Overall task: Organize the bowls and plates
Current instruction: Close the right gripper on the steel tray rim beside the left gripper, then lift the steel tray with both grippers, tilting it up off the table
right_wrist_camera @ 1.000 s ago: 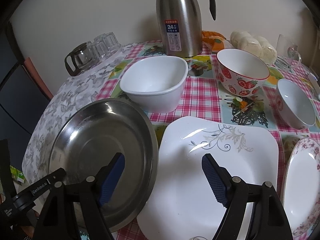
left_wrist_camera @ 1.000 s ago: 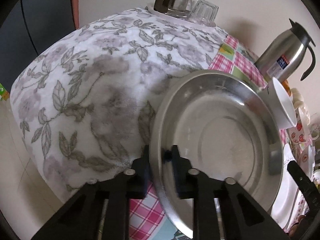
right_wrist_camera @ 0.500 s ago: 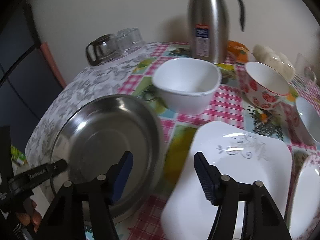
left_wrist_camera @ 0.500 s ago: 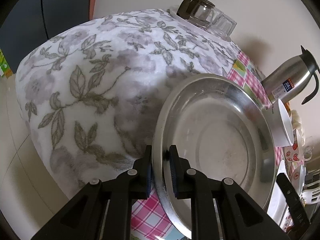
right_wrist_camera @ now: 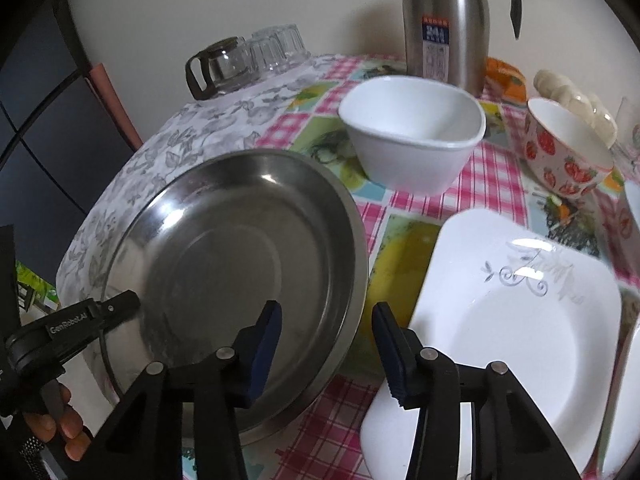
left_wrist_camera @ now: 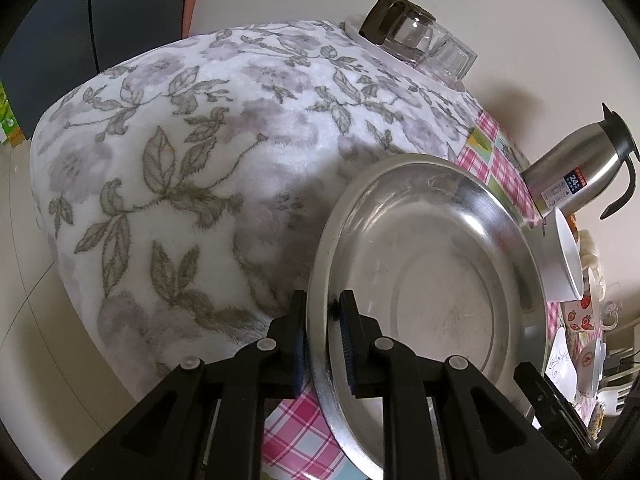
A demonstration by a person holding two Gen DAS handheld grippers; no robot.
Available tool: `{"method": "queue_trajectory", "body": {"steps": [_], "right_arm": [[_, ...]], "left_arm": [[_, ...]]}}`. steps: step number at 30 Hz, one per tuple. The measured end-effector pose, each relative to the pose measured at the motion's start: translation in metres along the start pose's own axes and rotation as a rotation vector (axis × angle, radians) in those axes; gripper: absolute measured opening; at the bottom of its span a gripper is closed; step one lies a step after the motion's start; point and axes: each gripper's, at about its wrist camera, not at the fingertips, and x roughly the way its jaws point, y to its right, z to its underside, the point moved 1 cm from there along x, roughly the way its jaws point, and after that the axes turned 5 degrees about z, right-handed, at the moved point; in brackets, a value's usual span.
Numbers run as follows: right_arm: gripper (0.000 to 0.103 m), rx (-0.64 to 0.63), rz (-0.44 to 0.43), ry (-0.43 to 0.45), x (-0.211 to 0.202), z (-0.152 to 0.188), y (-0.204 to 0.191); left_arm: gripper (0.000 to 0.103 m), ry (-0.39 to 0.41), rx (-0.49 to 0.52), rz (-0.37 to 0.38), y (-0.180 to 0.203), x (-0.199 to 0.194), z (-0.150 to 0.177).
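My left gripper [left_wrist_camera: 323, 332] is shut on the near rim of a round steel plate [left_wrist_camera: 432, 280], which is tilted over the table's left end. The steel plate [right_wrist_camera: 224, 264] also shows in the right wrist view, with the left gripper [right_wrist_camera: 120, 306] at its left rim. My right gripper [right_wrist_camera: 326, 344] is open, its jaws astride the steel plate's right rim, not touching. A square white plate [right_wrist_camera: 516, 304] lies to the right. A white square bowl [right_wrist_camera: 412, 136] and a strawberry bowl [right_wrist_camera: 564, 152] stand behind.
A steel thermos [right_wrist_camera: 444, 24] stands at the back, also in the left wrist view [left_wrist_camera: 580, 168]. Upturned glasses and a glass pot [right_wrist_camera: 248, 62] sit on a floral cloth [left_wrist_camera: 200, 184] covering the table's left end. Another plate's rim [right_wrist_camera: 624, 408] lies at the far right.
The steel plate, held by the left gripper, has shifted left away from the square white plate. My right gripper has followed left, now astride the steel plate's right rim.
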Motion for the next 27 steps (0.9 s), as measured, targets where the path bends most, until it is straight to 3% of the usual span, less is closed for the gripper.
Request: {"method": "queue_trajectory", "body": {"steps": [11, 27], "right_arm": [[0.019, -0.004, 0.0, -0.026, 0.006, 0.004, -0.001], [0.019, -0.02, -0.05, 0.027, -0.027, -0.006, -0.002]], "left_arm": [[0.018, 0.003, 0.017, -0.017, 0.003, 0.001, -0.001], [0.017, 0.058, 0.084, -0.039, 0.018, -0.028, -0.005]]}}
